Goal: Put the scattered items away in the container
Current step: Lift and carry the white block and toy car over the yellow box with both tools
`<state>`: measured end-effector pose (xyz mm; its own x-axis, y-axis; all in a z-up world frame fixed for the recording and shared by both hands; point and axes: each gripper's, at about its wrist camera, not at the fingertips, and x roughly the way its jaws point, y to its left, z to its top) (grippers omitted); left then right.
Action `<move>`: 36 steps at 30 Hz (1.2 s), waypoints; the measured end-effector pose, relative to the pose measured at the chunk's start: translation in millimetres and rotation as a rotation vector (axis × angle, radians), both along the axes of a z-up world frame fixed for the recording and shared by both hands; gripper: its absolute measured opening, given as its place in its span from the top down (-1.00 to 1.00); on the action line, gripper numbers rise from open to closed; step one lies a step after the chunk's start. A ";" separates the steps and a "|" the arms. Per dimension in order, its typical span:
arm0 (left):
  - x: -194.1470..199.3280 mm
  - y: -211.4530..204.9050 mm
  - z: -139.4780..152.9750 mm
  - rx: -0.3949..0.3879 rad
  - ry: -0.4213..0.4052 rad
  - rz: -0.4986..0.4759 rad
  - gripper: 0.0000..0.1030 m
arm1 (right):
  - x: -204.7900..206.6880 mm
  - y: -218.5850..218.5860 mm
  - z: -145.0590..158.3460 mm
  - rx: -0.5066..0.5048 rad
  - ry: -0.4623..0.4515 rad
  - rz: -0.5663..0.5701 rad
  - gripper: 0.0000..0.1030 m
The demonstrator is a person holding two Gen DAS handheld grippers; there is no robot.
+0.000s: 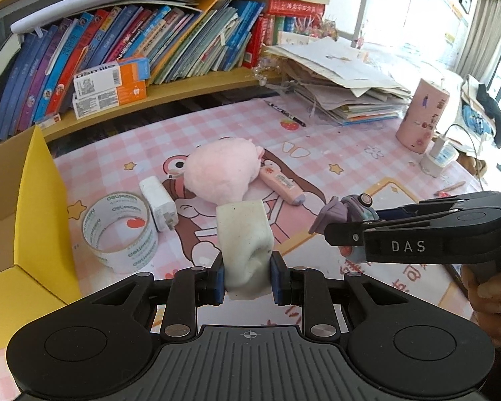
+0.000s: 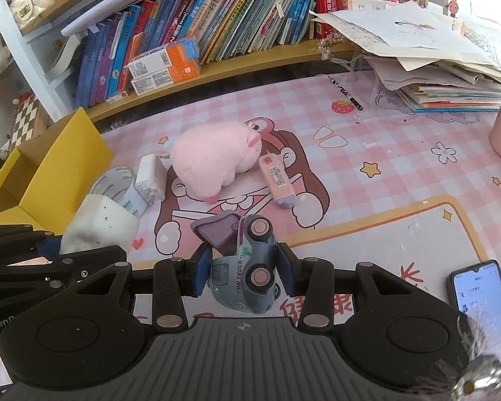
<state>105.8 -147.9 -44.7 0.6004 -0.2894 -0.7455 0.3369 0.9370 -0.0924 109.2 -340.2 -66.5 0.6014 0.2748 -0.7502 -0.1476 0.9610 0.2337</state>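
Nearest to me, the left gripper pinched a soft white block between its blue pads, holding it upright above the pink checked tabletop. Beside it the right gripper was clamped on a small grey-blue toy truck, turned on its side so its wheels faced up, its purple tipper flap hanging open toward the middle of the tabletop. A phone lay lit near the front right edge. At the left edge stood the yellow cardboard box, open at the top, its tall wall just beside a roll of clear tape standing on its rim. A white charger lay just beside the tape, close to it, and past that a pink plush toy sat mid-table with a pink stick-shaped item against its right side. Bare mat stretched to the right of these. Farther back a pencil lay near the rear edge, with a stack of papers and a pink cylinder toward the far right corner, and a shelf of books behind.
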 end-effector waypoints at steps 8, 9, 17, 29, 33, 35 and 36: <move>-14.6 13.1 9.1 -0.011 -0.034 -0.046 0.54 | -20.3 12.5 11.1 -0.013 -0.027 -0.042 0.23; -16.8 15.2 10.2 -0.012 -0.037 -0.052 0.54 | -22.8 15.3 12.3 -0.014 -0.029 -0.045 0.23; -36.7 40.6 22.4 -0.021 -0.074 -0.079 0.54 | -43.6 45.0 23.1 -0.031 -0.058 -0.047 0.23; -66.2 87.9 39.1 -0.037 -0.141 -0.077 0.54 | -66.5 94.7 37.1 -0.054 -0.101 -0.020 0.23; -72.5 104.6 42.6 -0.049 -0.157 -0.064 0.54 | -72.7 111.7 41.3 -0.067 -0.117 -0.002 0.23; -74.7 111.9 43.9 -0.056 -0.163 -0.059 0.54 | -75.1 119.7 43.1 -0.073 -0.123 0.008 0.23; -75.7 115.4 44.5 -0.059 -0.167 -0.056 0.54 | -76.1 123.7 43.9 -0.076 -0.126 0.013 0.23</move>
<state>30.1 -32.5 -0.2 0.6958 -0.3659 -0.6180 0.4037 0.9110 -0.0848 33.0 -216.5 -22.6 0.6890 0.2284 -0.6879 -0.1837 0.9731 0.1391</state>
